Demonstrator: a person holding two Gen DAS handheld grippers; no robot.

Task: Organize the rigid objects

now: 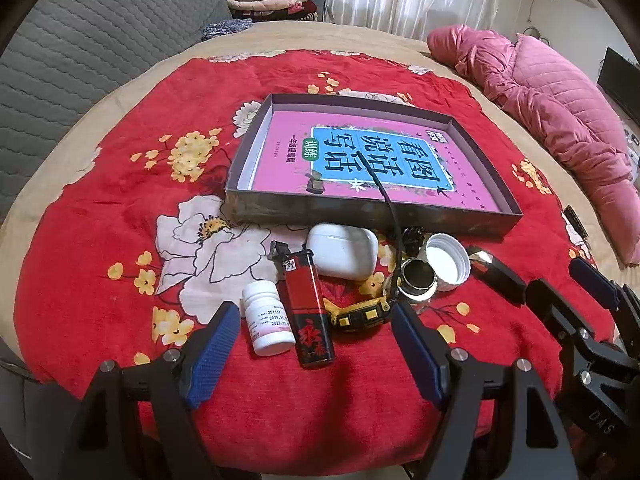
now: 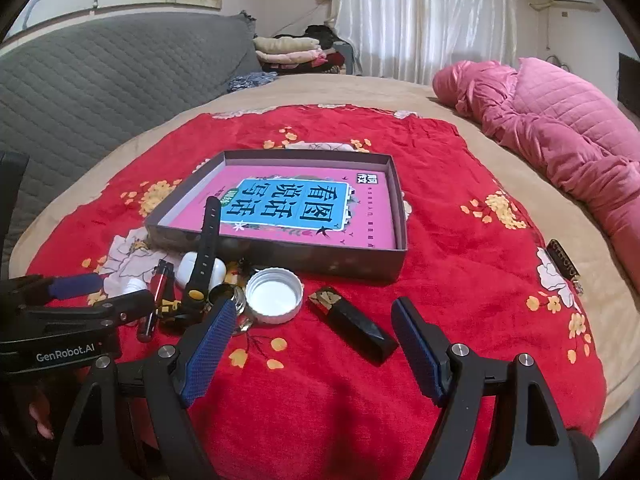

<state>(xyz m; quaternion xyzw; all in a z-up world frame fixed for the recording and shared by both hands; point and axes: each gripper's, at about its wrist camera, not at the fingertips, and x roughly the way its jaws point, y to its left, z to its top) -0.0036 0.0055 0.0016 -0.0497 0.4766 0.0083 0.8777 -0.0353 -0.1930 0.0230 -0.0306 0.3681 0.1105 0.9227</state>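
A shallow grey box [image 1: 372, 216] [image 2: 280, 256] with a pink book inside lies on the red floral cloth. In front of it lie a white pill bottle [image 1: 269, 322], a red-black lighter [image 1: 307, 312], a white earbud case [image 1: 343, 250], a yellow-black watch [image 1: 360, 314] [image 2: 204, 248] with its strap up, a small dark jar [image 1: 418, 282], a white lid [image 1: 447, 262] [image 2: 274, 290] and a black stick [image 2: 352, 326]. My left gripper [image 1: 316, 344] is open, just before the bottle and lighter. My right gripper [image 2: 312, 344] is open, around the near end of the black stick.
A pink quilt [image 2: 560, 128] lies at the right of the bed. A grey quilted headboard [image 2: 100, 92] stands at left, folded clothes [image 2: 292, 54] behind. A small dark object [image 2: 564, 266] lies at the cloth's right edge.
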